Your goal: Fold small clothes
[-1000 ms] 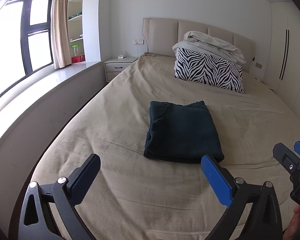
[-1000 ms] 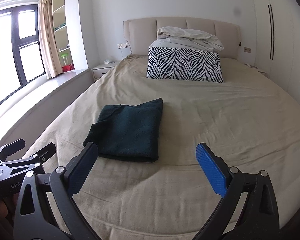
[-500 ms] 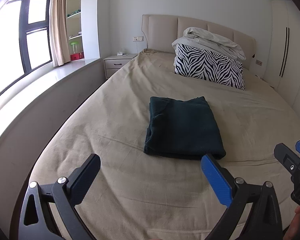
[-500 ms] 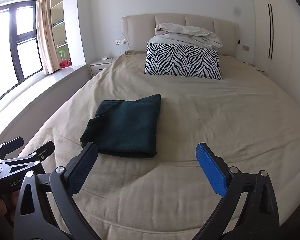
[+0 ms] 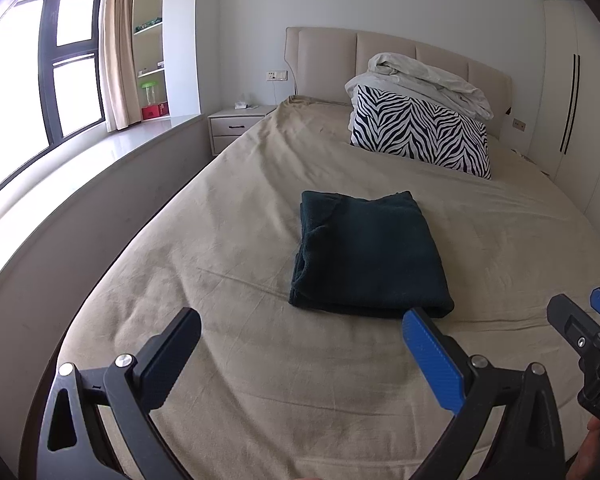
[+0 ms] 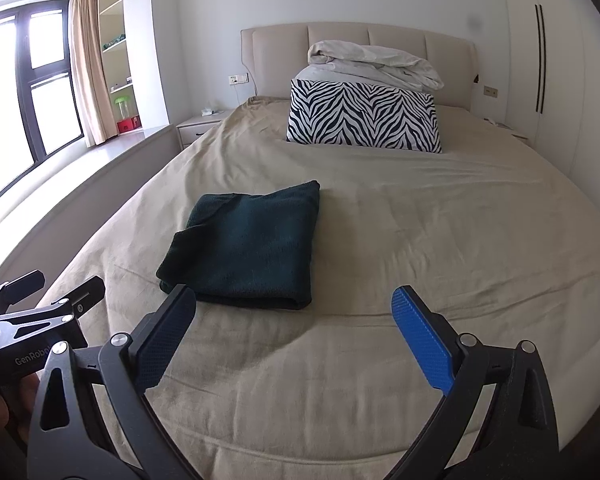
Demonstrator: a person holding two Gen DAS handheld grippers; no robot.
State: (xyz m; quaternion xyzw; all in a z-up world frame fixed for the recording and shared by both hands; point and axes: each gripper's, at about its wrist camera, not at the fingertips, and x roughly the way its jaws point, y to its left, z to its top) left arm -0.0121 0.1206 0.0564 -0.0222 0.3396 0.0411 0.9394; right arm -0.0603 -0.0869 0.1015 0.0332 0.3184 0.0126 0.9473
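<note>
A: Let us go from the left. What is at nine o'clock?

B: In the left wrist view, a window (image 5: pixel 28 92) and a long sill. At eleven o'clock there is a nightstand (image 5: pixel 236 126) beside the bed (image 5: pixel 260 380).

A: And the left gripper (image 5: pixel 300 354)?

B: It hangs low at six o'clock, above the sheet. Its fingers are spread wide and they grasp nothing.

A: Where is the dark green cloth (image 5: pixel 366 252)?

B: It lies in the middle of the bed, toward one o'clock from the left gripper. In the right wrist view the dark green cloth (image 6: pixel 248 244) is at eleven o'clock. It is a flat, thick rectangle with several layers. The left edge is a little loose.

A: And the right gripper (image 6: pixel 294 338)?

B: Also released, fingers wide apart, empty. It is near the cloth's front edge, but I cannot tell that it touches.

A: What is further right?

B: At the head of the bed, a zebra pillow (image 6: pixel 362 116) with a rumpled white blanket (image 6: pixel 374 62) on top, then a wardrobe (image 6: pixel 540 52) at two o'clock.

A: So how far is the task?

B: I judge this piece is folded. I see no other small clothes waiting, so perhaps only tidying that loose edge is left.
</note>
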